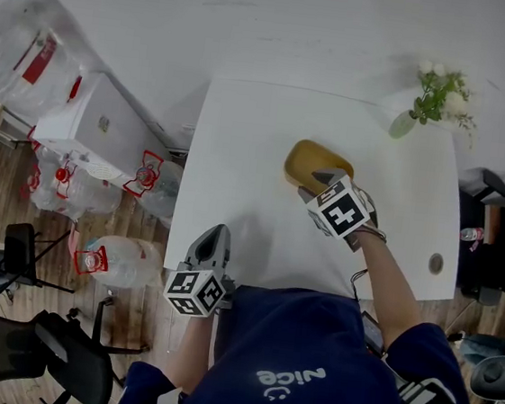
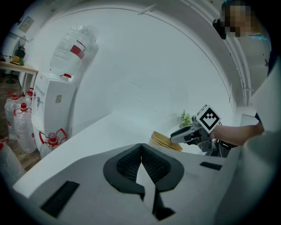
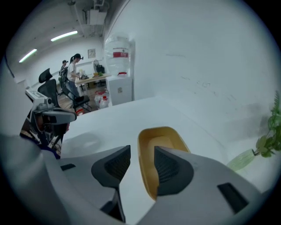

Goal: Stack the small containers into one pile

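The left gripper [image 1: 216, 231] is at the 7 o'clock edge of the white table [image 1: 250, 142], its jaws pressed together on nothing. Toward 1 o'clock from it, near the table's middle, the yellow containers [image 1: 310, 158] sit nested in one pile. The right gripper [image 1: 321, 179] meets them from 5 o'clock, jaws apart astride the pile's rim, pads not pressing. A plant sprig [image 1: 439, 93] lies at the table's 1 o'clock corner.

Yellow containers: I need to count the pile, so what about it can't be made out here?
Head view: the right tool covers the near side of the yellow containers.
Left gripper view: the pile is small and far; layers uncountable.
Right gripper view: one jaw hides its right wall; only the top container's inside shows.
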{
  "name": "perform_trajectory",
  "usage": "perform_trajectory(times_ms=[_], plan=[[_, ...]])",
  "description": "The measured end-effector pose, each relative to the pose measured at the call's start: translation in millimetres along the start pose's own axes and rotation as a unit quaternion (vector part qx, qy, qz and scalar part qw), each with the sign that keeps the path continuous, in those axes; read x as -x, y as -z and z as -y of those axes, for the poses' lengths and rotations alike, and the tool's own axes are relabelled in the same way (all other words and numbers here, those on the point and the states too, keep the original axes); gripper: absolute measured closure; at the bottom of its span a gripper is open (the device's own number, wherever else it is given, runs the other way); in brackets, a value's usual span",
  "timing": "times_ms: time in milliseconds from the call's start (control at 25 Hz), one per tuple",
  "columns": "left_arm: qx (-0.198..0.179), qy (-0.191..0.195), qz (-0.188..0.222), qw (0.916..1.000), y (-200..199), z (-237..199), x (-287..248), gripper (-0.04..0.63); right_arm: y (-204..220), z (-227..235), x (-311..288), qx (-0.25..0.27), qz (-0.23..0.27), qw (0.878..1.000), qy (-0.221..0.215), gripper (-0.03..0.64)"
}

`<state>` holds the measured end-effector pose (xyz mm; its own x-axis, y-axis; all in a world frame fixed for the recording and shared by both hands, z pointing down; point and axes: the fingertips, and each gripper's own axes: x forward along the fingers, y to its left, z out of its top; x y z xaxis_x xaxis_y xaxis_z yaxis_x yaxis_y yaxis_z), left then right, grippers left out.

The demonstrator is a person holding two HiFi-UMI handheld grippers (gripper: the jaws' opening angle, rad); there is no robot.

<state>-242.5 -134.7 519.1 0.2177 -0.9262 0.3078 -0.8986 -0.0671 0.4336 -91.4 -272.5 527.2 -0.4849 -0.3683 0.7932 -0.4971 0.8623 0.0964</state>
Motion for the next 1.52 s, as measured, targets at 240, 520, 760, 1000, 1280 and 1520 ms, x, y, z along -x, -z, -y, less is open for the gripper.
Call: perform_trajectory(times_ms=[240, 520, 760, 1000, 1280, 1520], plan=[[-0.020, 0.014, -0.001, 0.9997, -3.5, 12.2, -2.0, 0.575, -13.5, 26.2, 45.7, -0.081, 0.151, 0.984, 0.044, 0.445], [-0.052, 0.056, 0.005, 0.9971, -13.1, 47.0, -10.2, 0.575, 16.8, 25.9, 94.6, -0.132, 0.251, 0.954, 0.100, 0.445], [-0.100, 0.093, 0.028, 0.9903, -28.0, 83.4, -14.9, 0.575, 64.3, 14.6, 110.9, -0.239, 0.289, 0.918, 0.130, 0.446], [-0.100, 0.110, 0.041, 0.9880, -30.5, 104.9, -17.9, 0.575, 87.5, 5.1, 119.0, -0.260, 0.291, 0.908, 0.155, 0.446], [-0.097, 0.126, 0.036, 0.9866, -25.0, 118.9, -19.4, 0.575, 93.9, -0.3, 123.7, -0.269, 0.294, 0.904, 0.155, 0.446], [-0.091, 0.127, 0.037, 0.9870, -22.9, 123.1, -19.8, 0.575, 94.5, -4.7, 126.7, -0.293, 0.315, 0.892, 0.136, 0.446]])
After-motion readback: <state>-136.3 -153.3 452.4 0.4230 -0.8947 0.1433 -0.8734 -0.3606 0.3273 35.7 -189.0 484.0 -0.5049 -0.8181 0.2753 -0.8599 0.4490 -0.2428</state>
